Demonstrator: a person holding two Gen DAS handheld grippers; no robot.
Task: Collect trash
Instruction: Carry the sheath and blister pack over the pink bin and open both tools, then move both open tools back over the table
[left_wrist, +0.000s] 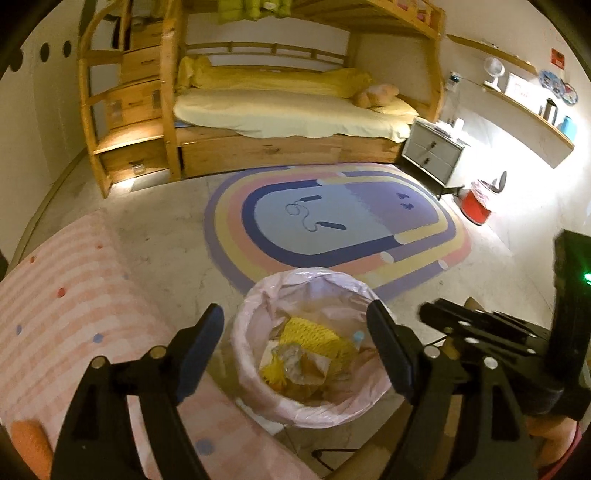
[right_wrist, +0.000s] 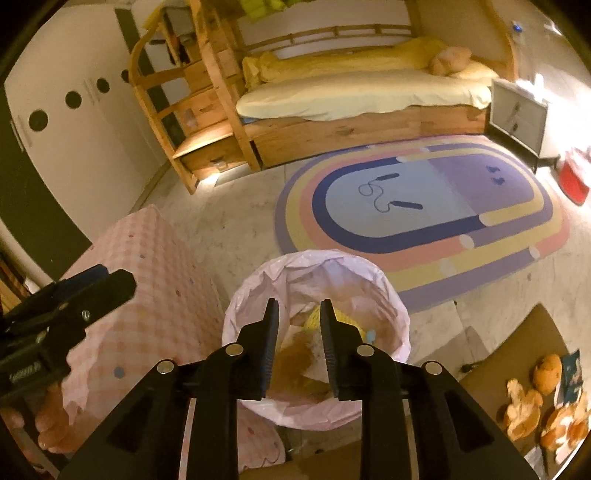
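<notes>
**Both grippers above the lined trash bin**

Left wrist view: the left gripper (left_wrist: 295, 339) points down and forward with its jaws standing wide apart, and nothing is between them. Directly below the gap, seen between the two fingers, is the trash bin (left_wrist: 255, 391), lined with a thin pink bag. Inside it lie crumpled trash (left_wrist: 299, 365), a yellow knitted-looking piece and some pale wrappers. Left of the left finger there is a surface covered with a pink checked cloth (left_wrist: 74, 306) with coloured dots. Right of the right finger, the other gripper's black body (left_wrist: 480, 328) shows, close beside. Beyond the fingertips, on the floor, lies an oval rug (left_wrist: 424, 236) with coloured bands, and on it a skipping rope (left_wrist: 314, 218). Further behind is a wooden bunk bed (left_wrist: 288, 147), with a small red bin (left_wrist: 476, 206) to the far right.

Right wrist view: the right gripper (right_wrist: 298, 321) has its jaws a little apart, a narrow gap only. A brownish blurred piece (right_wrist: 295, 358) shows in the gap, but I cannot tell if it is touched by the pads or lies lower in the bin. The trash bin (right_wrist: 388, 317) sits under and just ahead of the fingertips. Left of the jaws is the left gripper (right_wrist: 74, 302), and below it a hand (right_wrist: 51, 421). Far right of the jaws, some orange plush toys (right_wrist: 535, 406) lie on a brown surface.
</notes>
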